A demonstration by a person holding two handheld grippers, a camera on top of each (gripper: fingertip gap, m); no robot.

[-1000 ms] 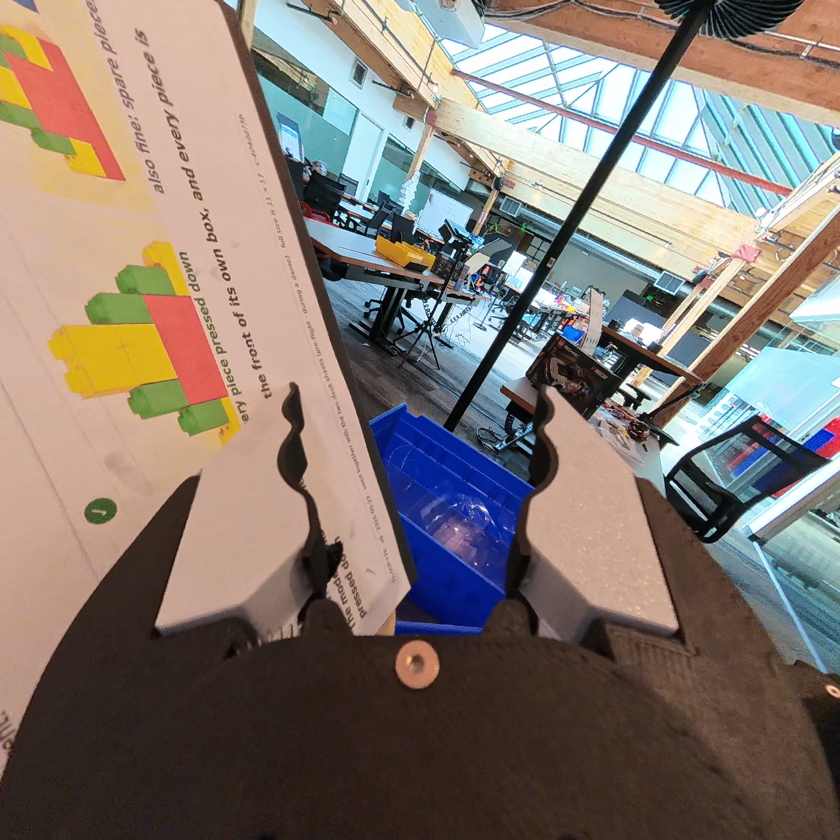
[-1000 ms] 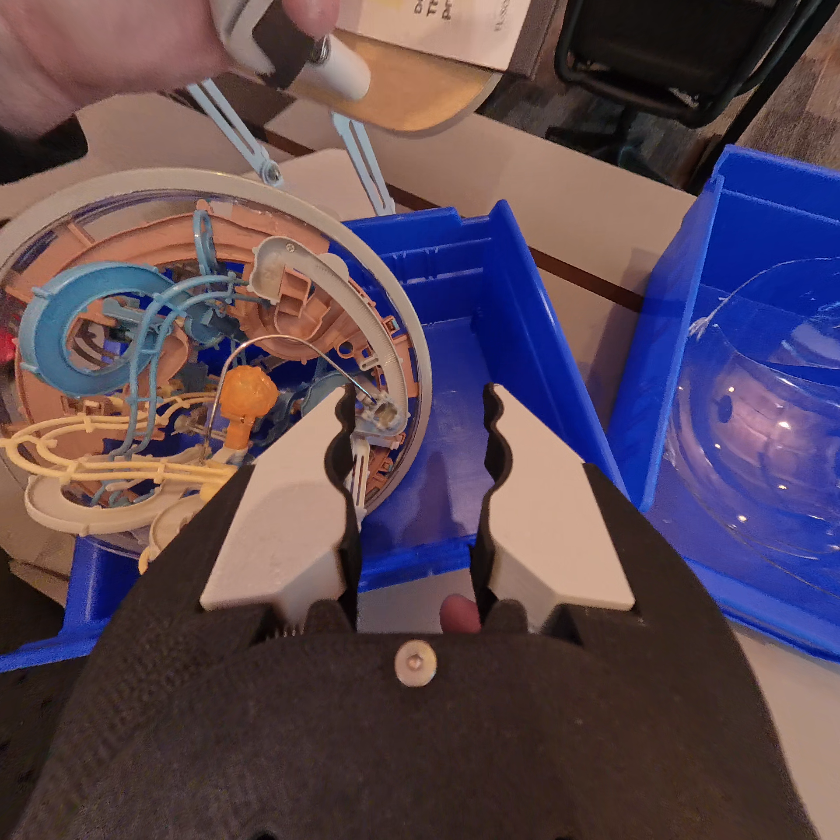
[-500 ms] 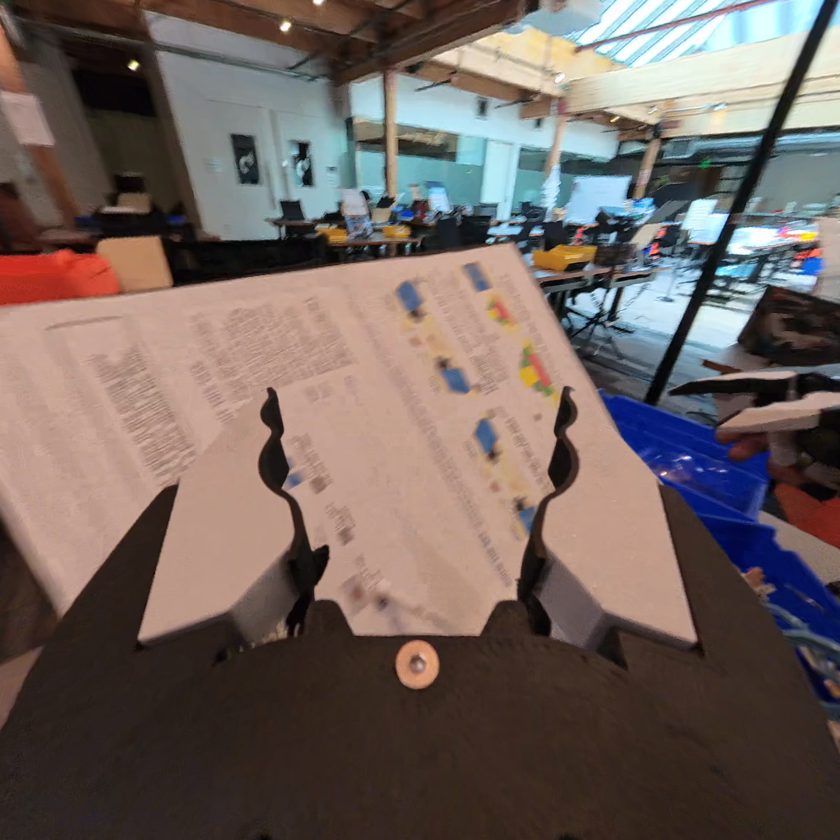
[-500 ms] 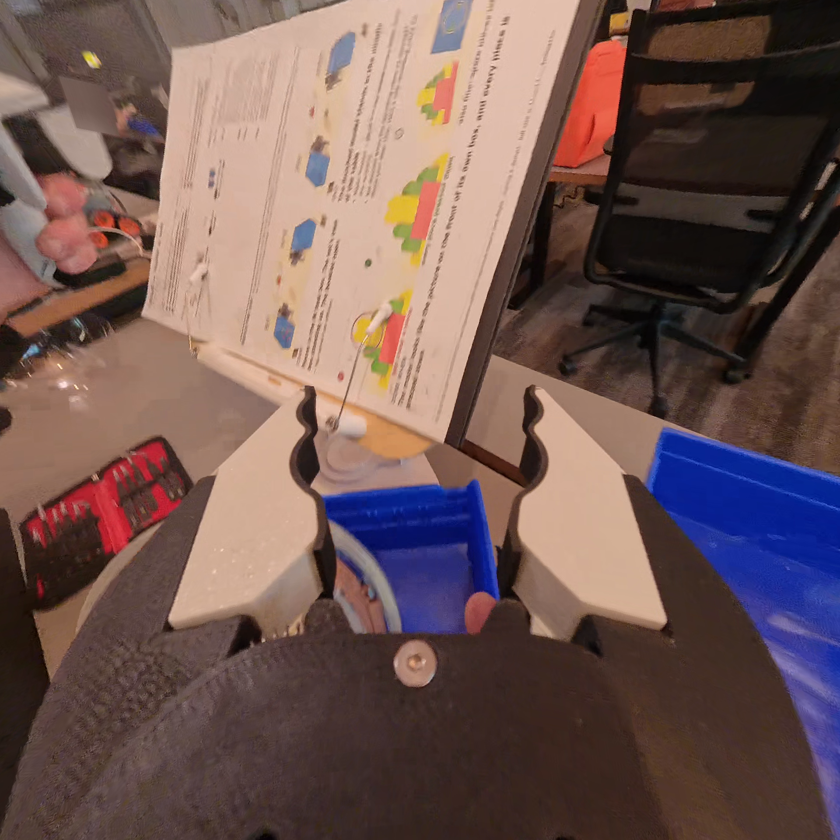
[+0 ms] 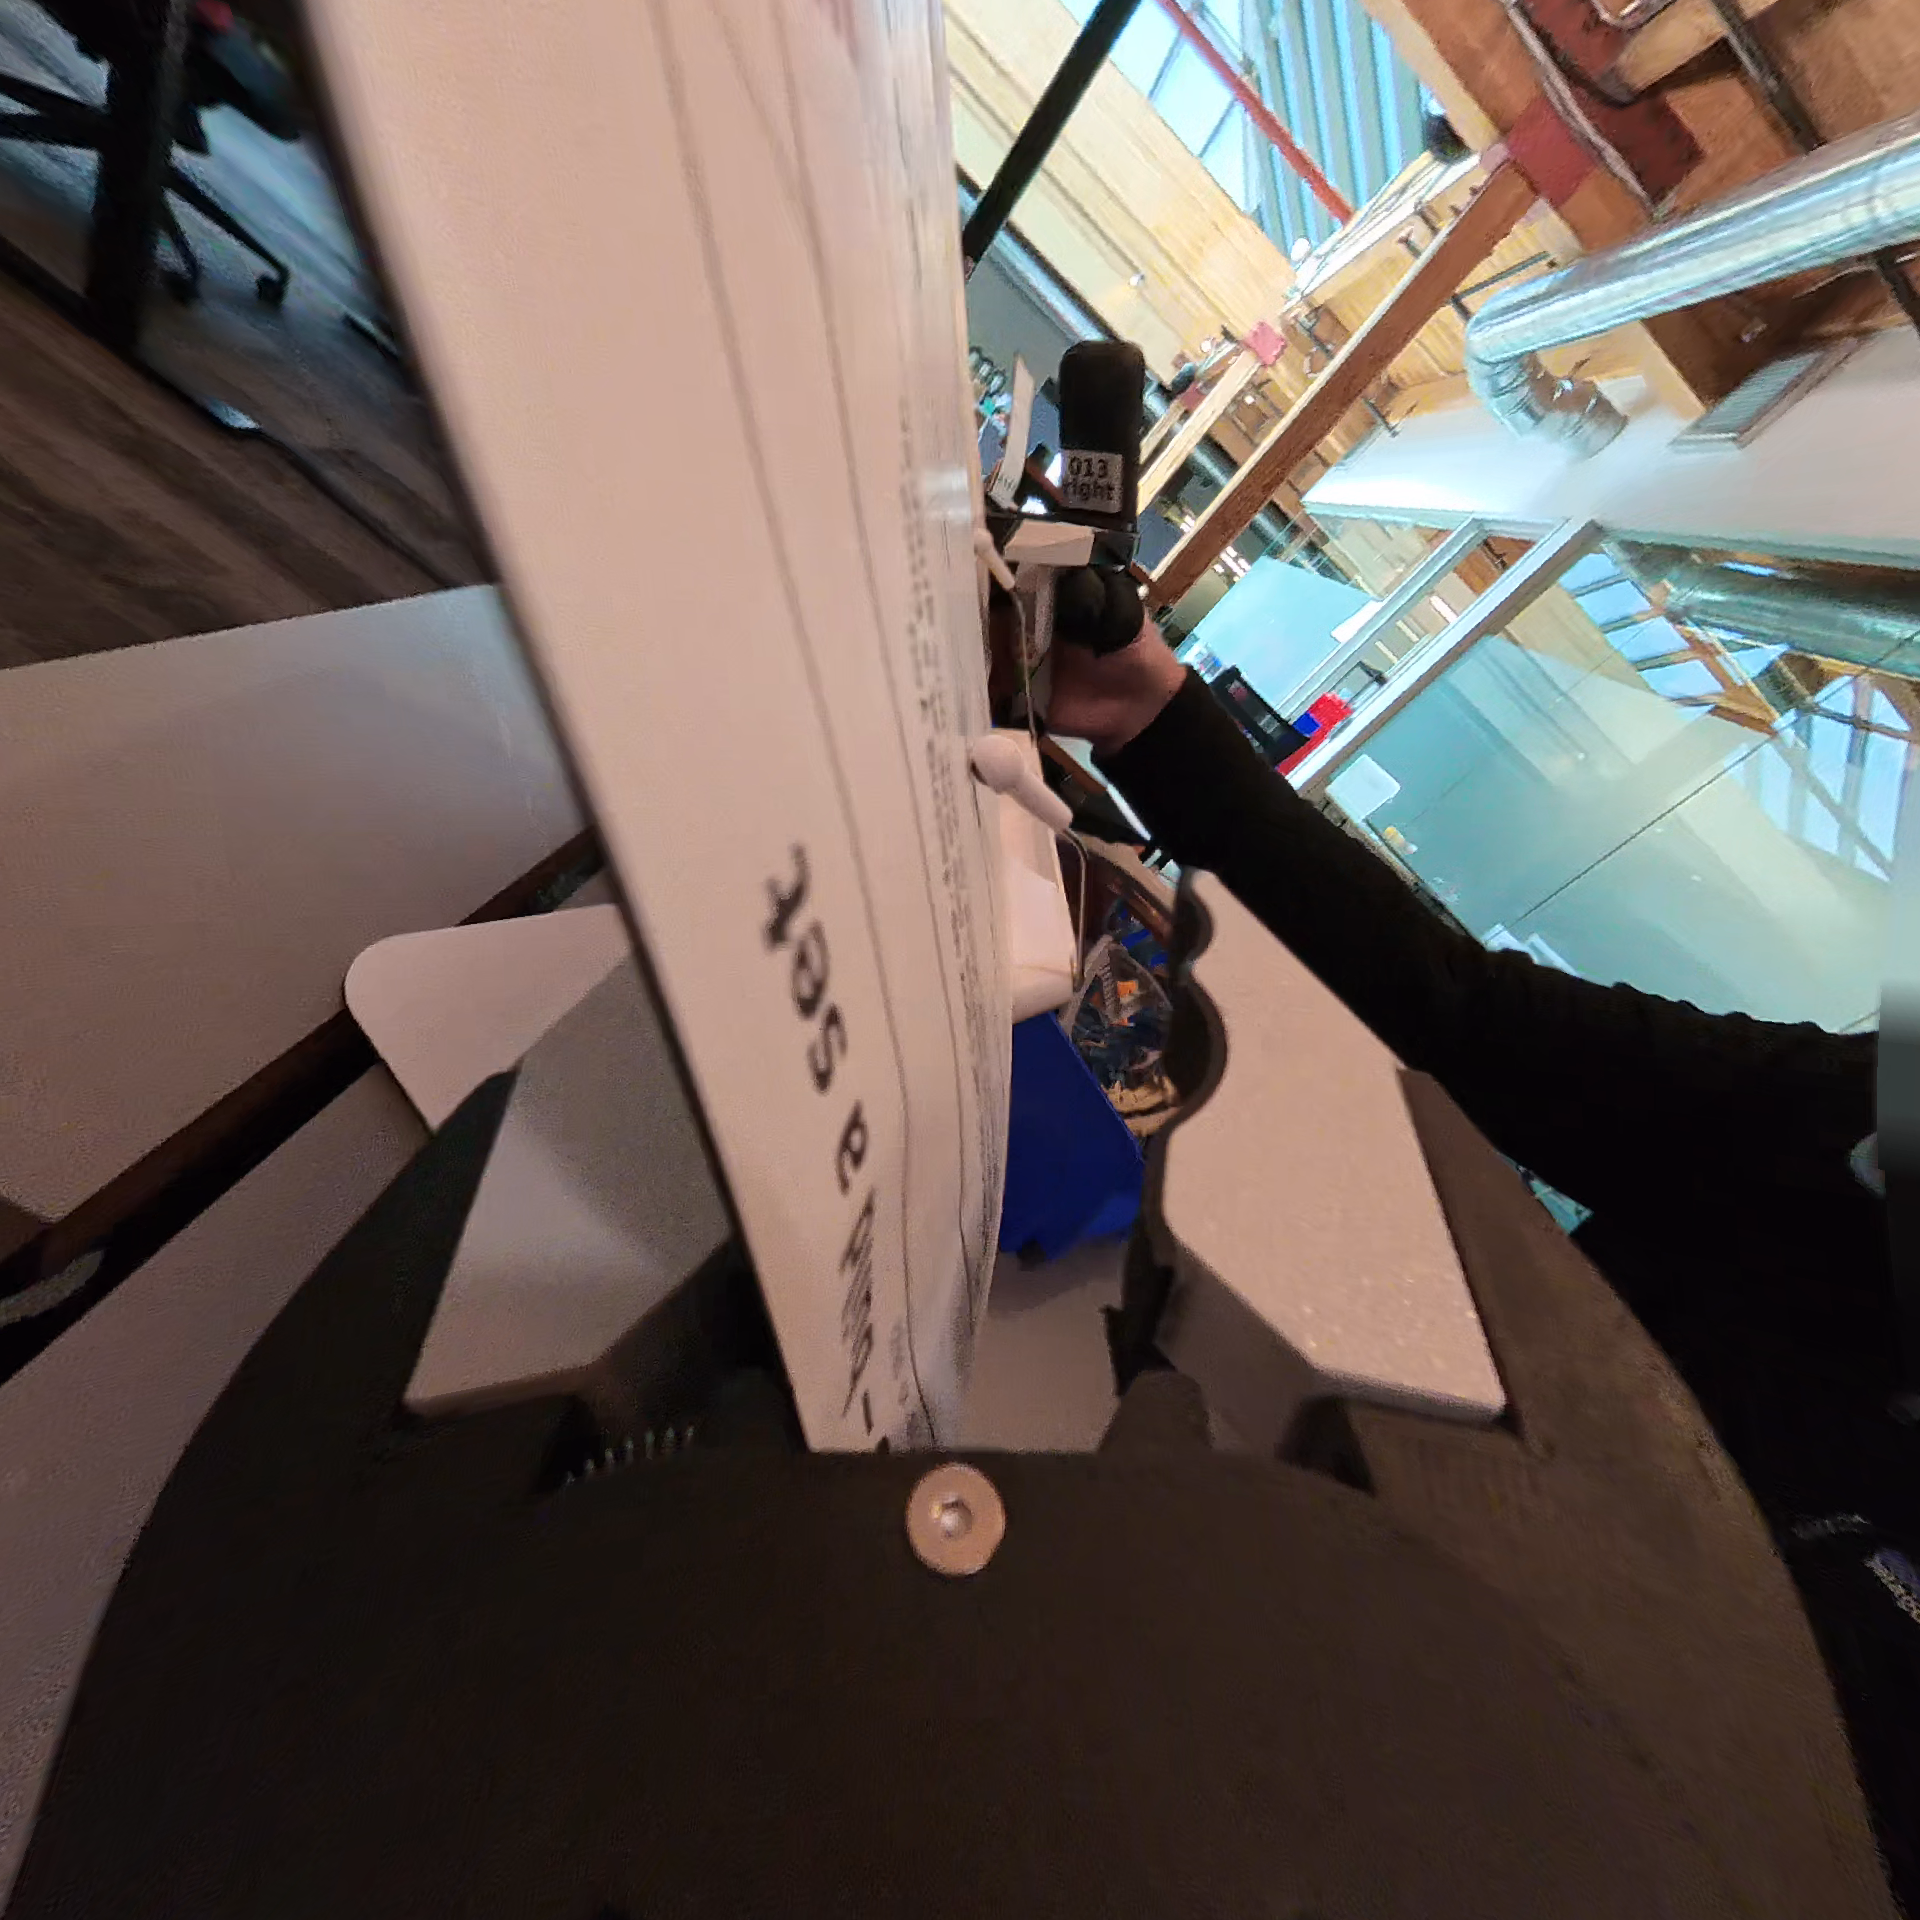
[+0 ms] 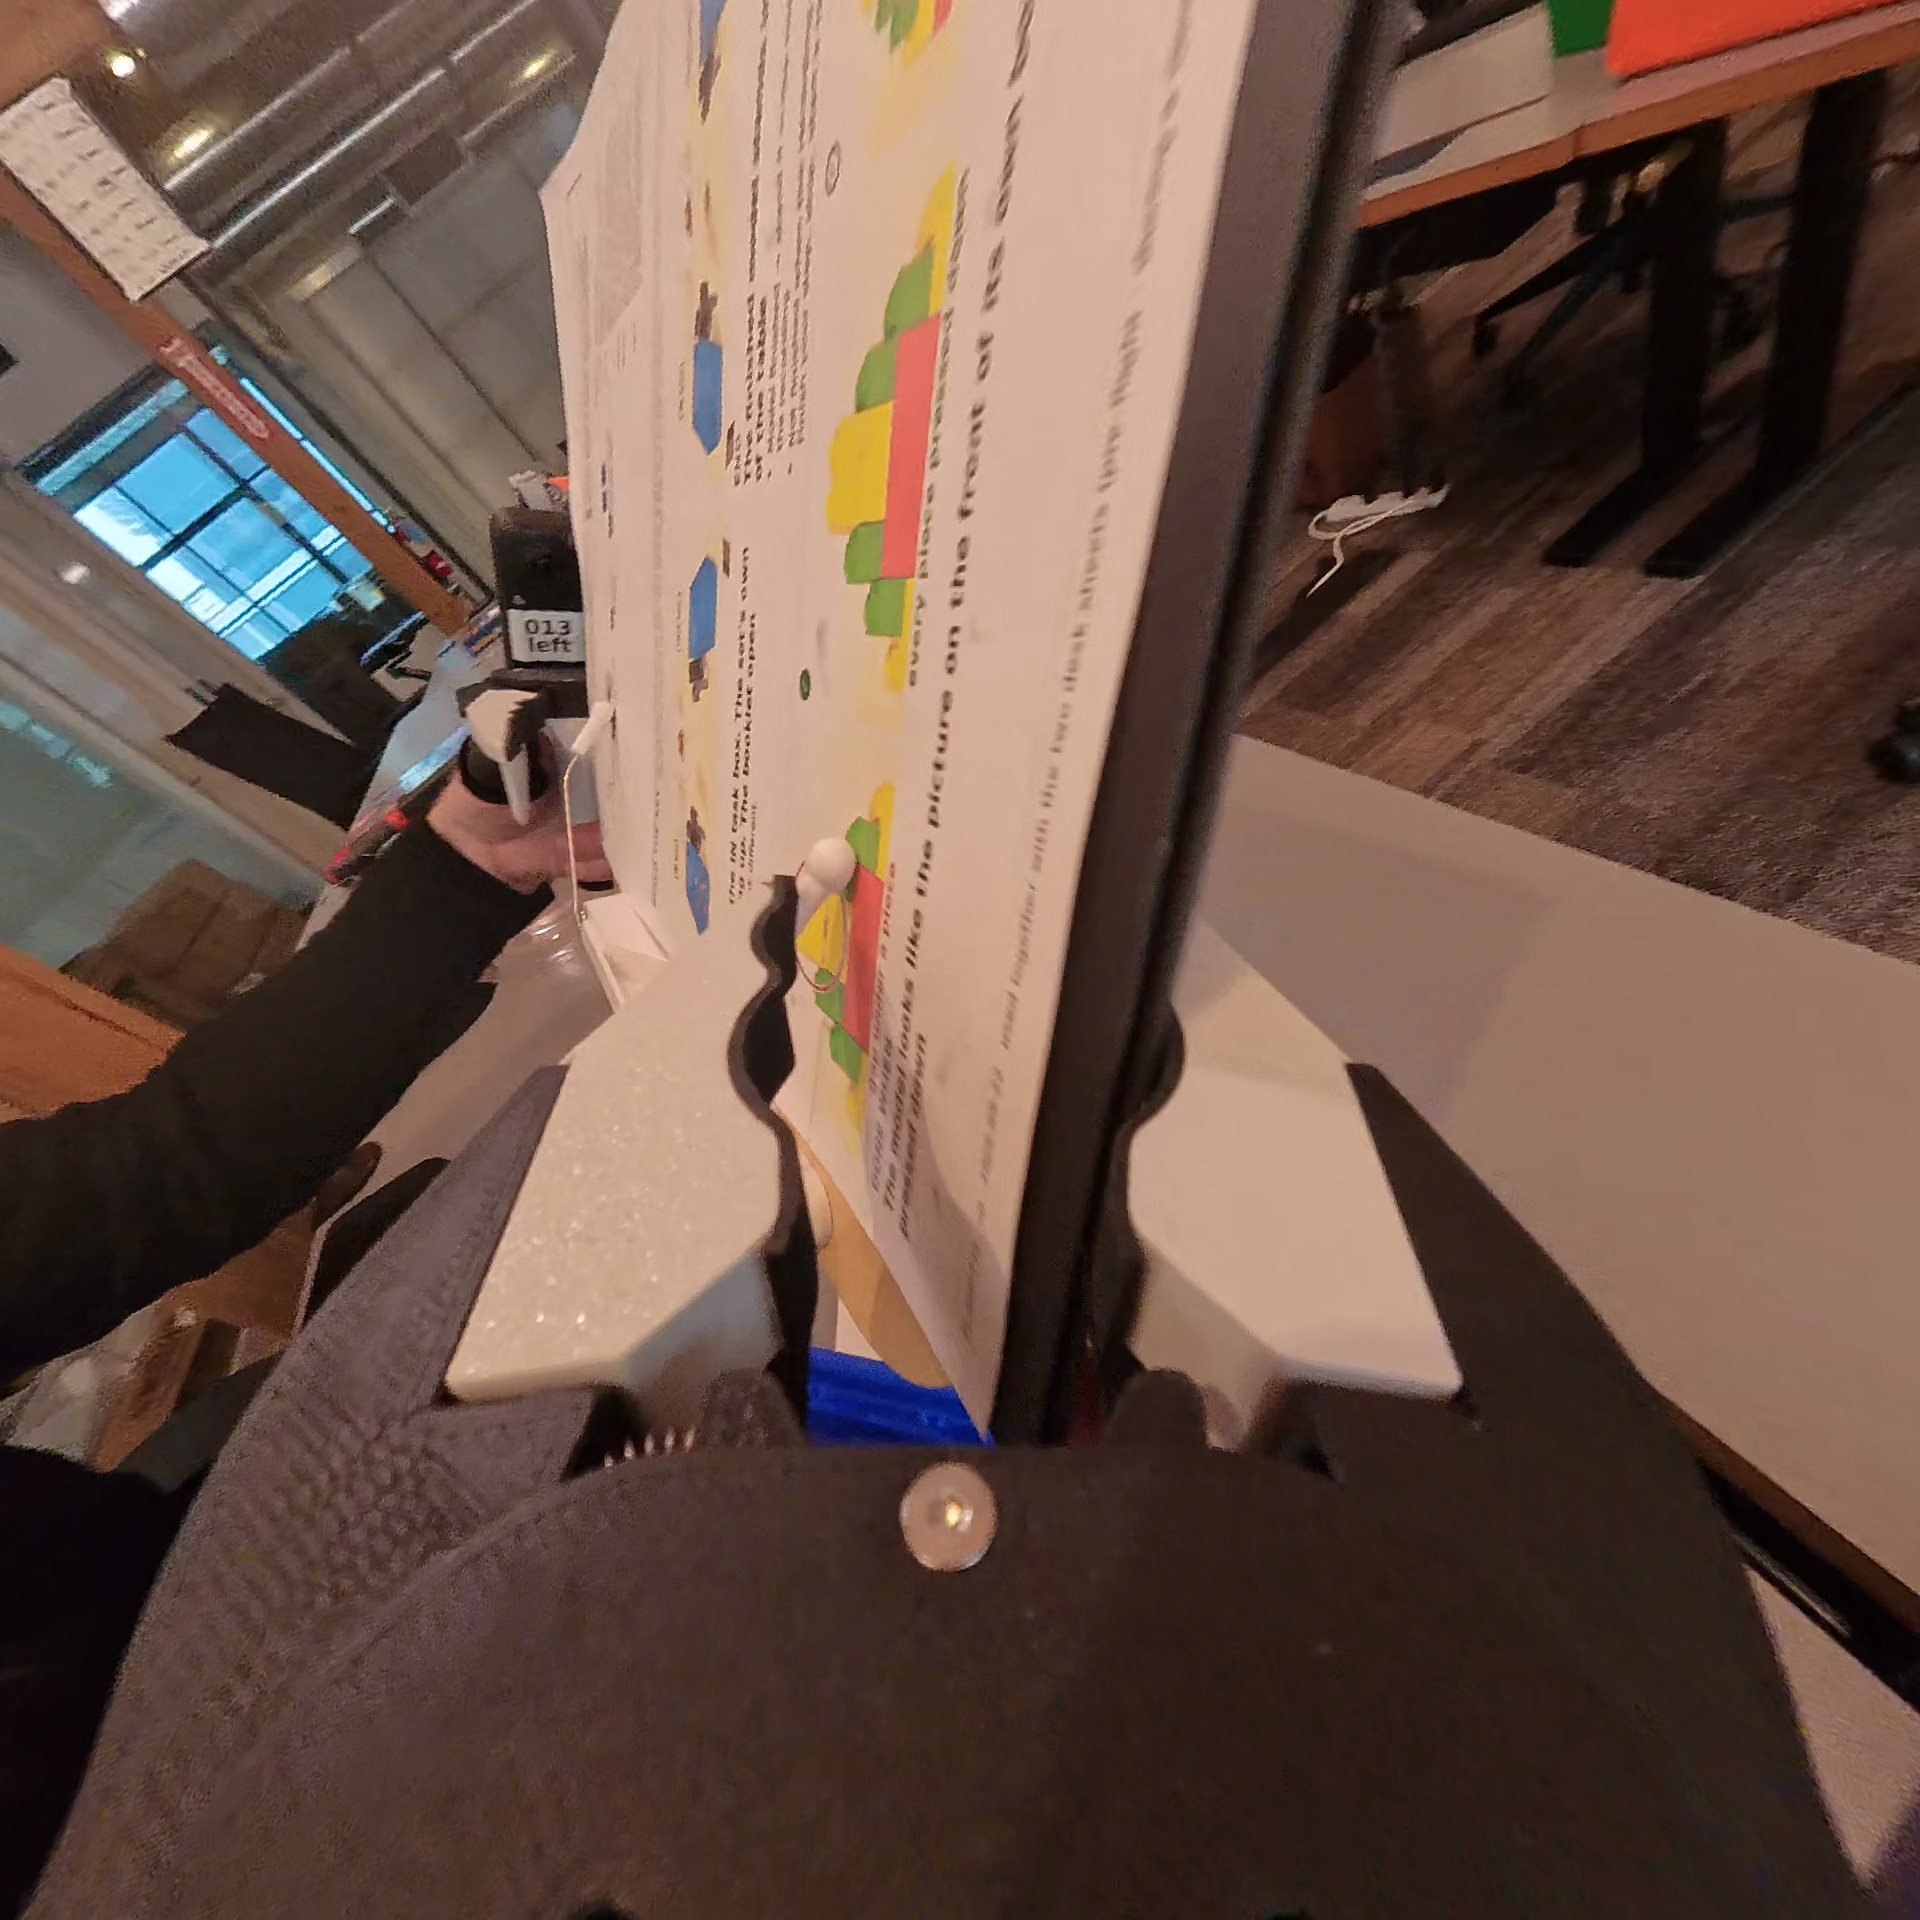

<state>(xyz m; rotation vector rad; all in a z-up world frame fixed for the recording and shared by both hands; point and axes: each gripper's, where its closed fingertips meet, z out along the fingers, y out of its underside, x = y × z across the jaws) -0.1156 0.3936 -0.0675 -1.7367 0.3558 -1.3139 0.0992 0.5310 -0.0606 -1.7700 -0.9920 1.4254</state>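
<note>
- Two grippers sit at the two ends of one big board, with its edge between each one's fingers.
- Left gripper: its jaws are wide apart. The board's end stands in the gap, close to the finger at 9 o'clock. I cannot tell if they touch. The finger at 3 o'clock stays clear of it.
- Right gripper: its jaws are apart too. The board's black back lies against the finger at 3 o'clock, and the finger at 9 o'clock is off the printed sheet.
- White clips on thin wires press the sheet to the board.
- A blue bin sits just past the left gripper's fingers.
- At 9 o'clock in the right wrist view, a hand in a black sleeve holds the other gripper.
- A pale table lies under the board, with dark wood floor at 2 o'clock.
</note>
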